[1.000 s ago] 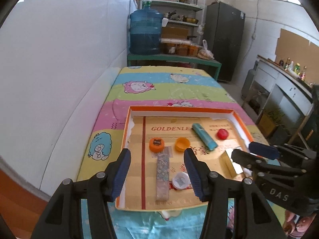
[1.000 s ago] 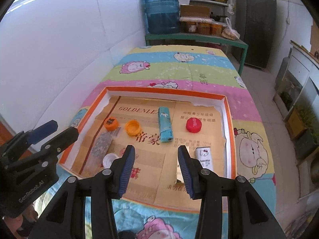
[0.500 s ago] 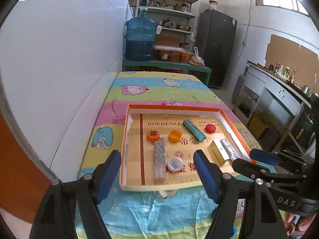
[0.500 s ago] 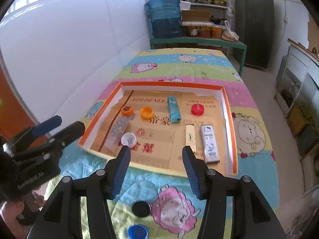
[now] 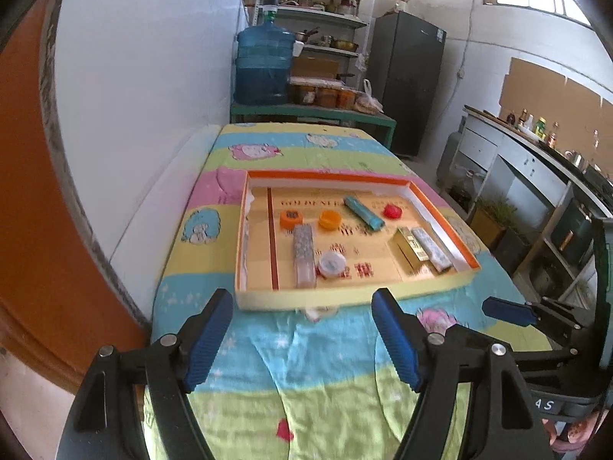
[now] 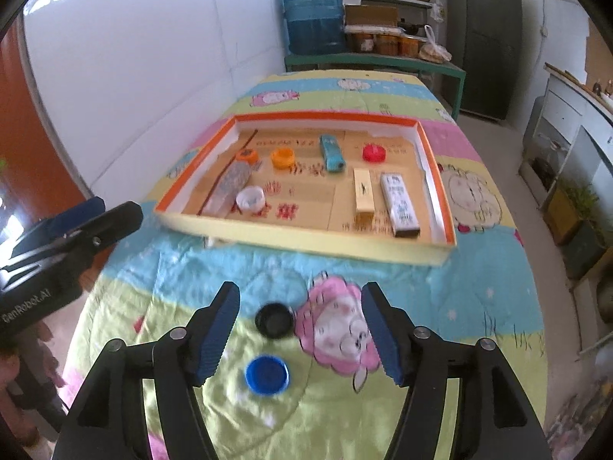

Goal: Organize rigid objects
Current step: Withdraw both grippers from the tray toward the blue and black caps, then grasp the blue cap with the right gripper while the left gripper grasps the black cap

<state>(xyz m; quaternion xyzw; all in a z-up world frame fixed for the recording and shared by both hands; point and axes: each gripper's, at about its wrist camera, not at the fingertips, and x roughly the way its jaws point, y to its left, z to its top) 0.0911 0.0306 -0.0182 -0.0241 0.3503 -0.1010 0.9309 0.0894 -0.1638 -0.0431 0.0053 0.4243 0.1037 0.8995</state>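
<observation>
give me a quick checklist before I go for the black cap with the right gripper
1. Right gripper empty: ok, jaws opening, nothing between them.
2. Black cap reachable: ok, it lies on the blanket just ahead of the jaws, apart from the blue cap.
3. Left gripper out of the way: ok, open and off to the side.
4. Room in the tray: ok, bare floor beside the white cap.
5. Cap's side up: cannot tell, blurred.

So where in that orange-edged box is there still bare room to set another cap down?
In the box, the widest bare patch lies between the white cap and the gold box. A narrower strip runs along the left wall, beside the glittery bar. The back row, orange caps through red cap, is crowded.
</observation>
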